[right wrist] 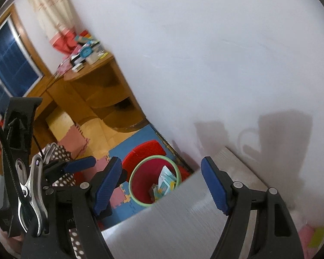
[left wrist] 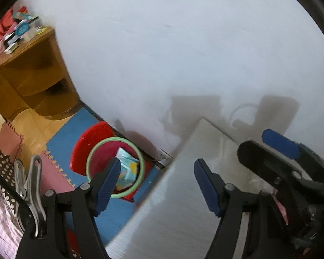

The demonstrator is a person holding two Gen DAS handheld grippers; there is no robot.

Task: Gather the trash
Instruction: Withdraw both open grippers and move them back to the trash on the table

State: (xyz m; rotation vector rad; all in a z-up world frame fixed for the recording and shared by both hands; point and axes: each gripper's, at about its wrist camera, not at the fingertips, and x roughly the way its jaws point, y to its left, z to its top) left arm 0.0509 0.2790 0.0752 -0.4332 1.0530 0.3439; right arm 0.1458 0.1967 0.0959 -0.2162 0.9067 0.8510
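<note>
Both the left gripper (left wrist: 157, 185) and right gripper (right wrist: 162, 185) stood released and empty; the carton (right wrist: 165, 183) in the bin (right wrist: 138, 191) looked light, crushable, best pinched by its upper edge.

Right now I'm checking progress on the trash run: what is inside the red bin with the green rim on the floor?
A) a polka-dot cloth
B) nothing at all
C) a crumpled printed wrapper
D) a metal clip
C: the red bin holds a crumpled light-blue printed wrapper, seen in both wrist views.
</note>
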